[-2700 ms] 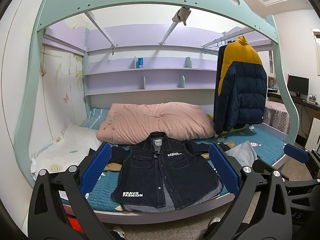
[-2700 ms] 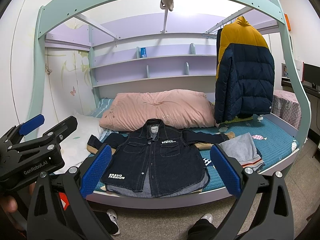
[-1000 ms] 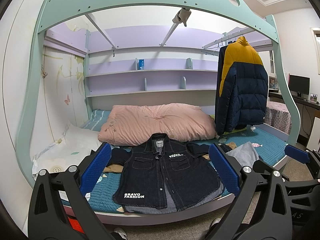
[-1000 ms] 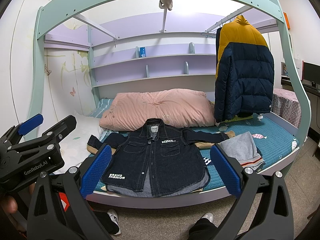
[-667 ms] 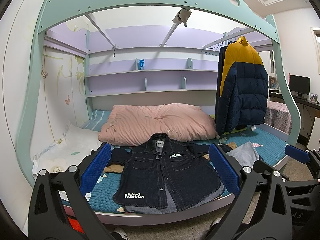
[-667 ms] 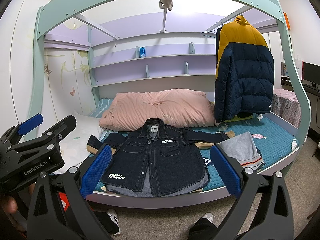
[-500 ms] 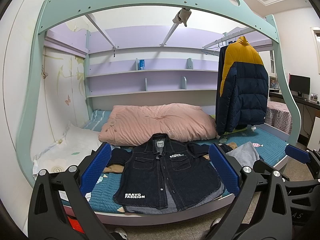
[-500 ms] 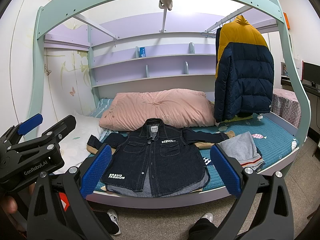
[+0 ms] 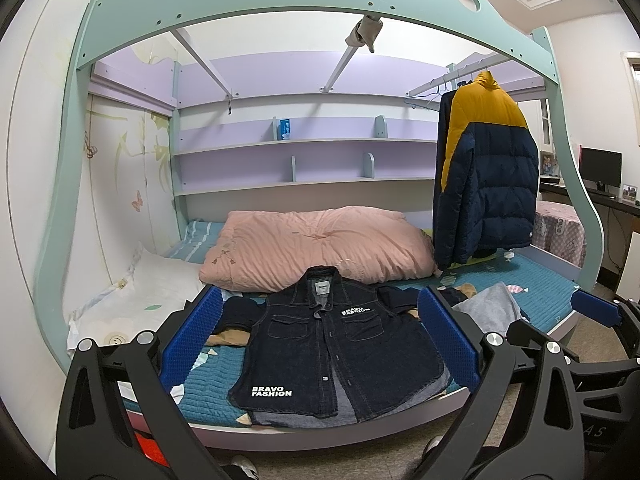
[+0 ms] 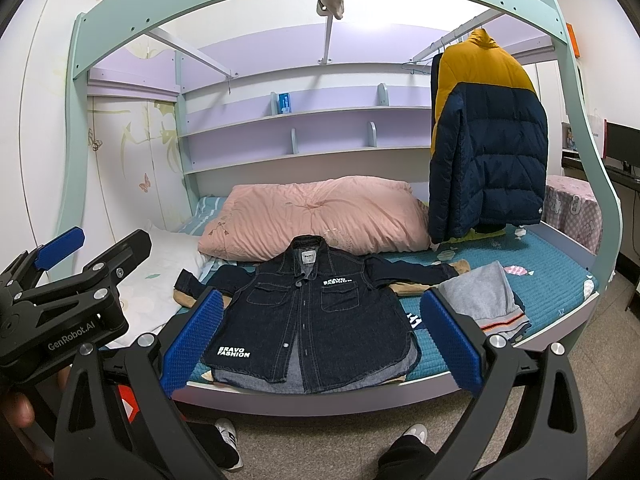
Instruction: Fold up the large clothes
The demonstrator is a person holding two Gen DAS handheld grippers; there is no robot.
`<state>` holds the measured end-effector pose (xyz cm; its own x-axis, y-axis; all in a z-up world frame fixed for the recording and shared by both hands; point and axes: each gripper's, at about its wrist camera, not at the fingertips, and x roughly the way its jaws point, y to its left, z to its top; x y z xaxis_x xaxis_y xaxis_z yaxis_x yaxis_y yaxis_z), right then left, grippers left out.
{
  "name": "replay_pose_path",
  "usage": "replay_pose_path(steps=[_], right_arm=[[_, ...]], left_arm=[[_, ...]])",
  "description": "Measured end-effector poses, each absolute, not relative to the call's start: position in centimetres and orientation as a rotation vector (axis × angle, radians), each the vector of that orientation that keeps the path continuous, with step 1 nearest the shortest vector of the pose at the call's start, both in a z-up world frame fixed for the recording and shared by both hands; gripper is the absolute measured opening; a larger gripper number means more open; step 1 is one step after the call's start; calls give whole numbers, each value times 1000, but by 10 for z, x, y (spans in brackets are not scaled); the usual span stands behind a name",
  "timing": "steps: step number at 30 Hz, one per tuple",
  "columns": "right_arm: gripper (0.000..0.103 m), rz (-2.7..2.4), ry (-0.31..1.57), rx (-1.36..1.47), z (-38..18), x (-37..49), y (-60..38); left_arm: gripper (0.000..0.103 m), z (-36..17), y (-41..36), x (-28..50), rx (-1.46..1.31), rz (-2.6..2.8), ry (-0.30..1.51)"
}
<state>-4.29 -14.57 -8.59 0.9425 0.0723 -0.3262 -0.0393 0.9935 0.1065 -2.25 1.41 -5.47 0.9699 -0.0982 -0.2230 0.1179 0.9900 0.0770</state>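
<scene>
- Jacket (image 9: 332,344), dark denim, lies flat and buttoned at the bed's (image 9: 540,280) front edge, collar toward 12 o'clock, sleeves spread.
- Quilt (image 9: 320,248), pink, sits at its 12 o'clock; grey cloth (image 9: 488,308) at 3 o'clock.
- Coat (image 9: 484,184), navy and yellow, hangs at 2 o'clock.
- Left gripper (image 9: 326,344) and right gripper (image 10: 320,344) hover before the bed, jaws wide apart, holding nothing.
</scene>
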Motion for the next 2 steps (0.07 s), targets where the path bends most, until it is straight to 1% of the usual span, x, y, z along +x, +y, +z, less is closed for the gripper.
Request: replay_pose_path(steps=[2], right_arm=[[95,55,337,99,-86,-43,-145]], left_arm=[[98,-55,14,-22,88,-111,223]])
